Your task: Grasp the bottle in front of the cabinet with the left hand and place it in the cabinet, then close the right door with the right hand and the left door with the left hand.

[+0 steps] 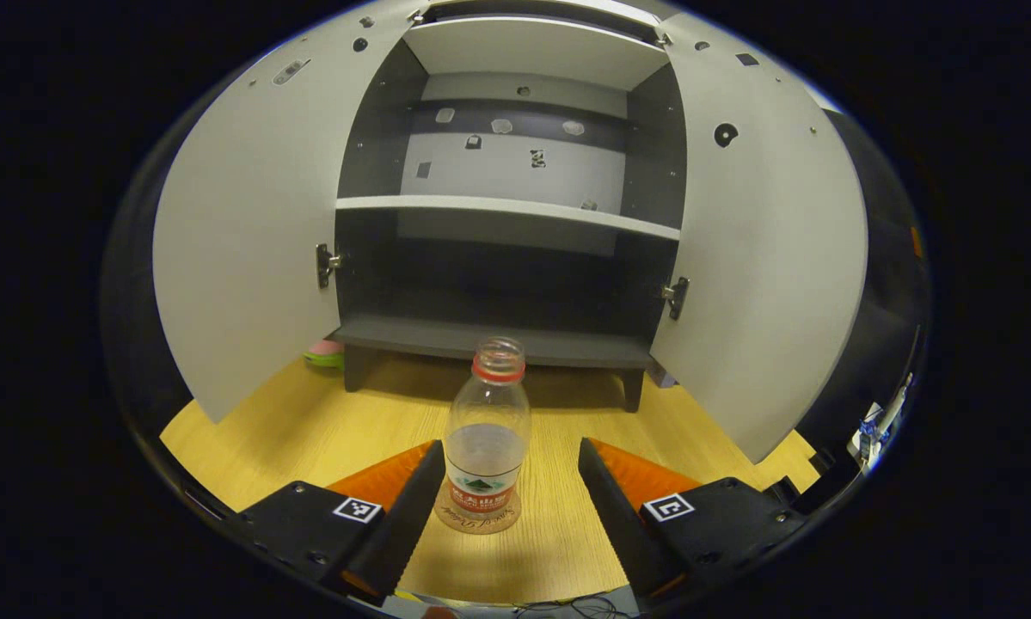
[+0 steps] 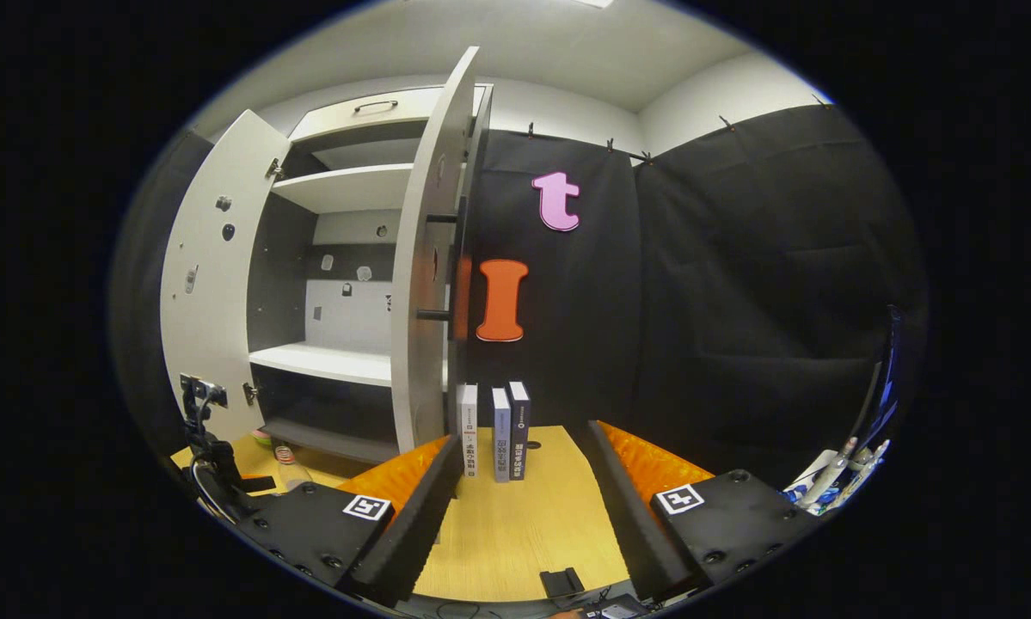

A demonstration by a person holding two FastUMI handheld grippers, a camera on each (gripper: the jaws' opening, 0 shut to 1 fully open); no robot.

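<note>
Inside, the cabinet (image 1: 515,206) shelves lie bare; both hand-held grippers gape, left (image 1: 511,490) straddling the bottle (image 1: 486,443).

This is a staged recording booth rather than a lived-in home: black cloth (image 2: 739,284) hangs clipped along the white walls as a backdrop, and a grey two-door cabinet (image 1: 515,215) stands open on a light wood-grain table (image 1: 515,550), its shelves bare. Three books (image 2: 494,430) stand upright beside the cabinet like props, and loose cables and equipment (image 2: 210,456) clutter the edges.
</note>
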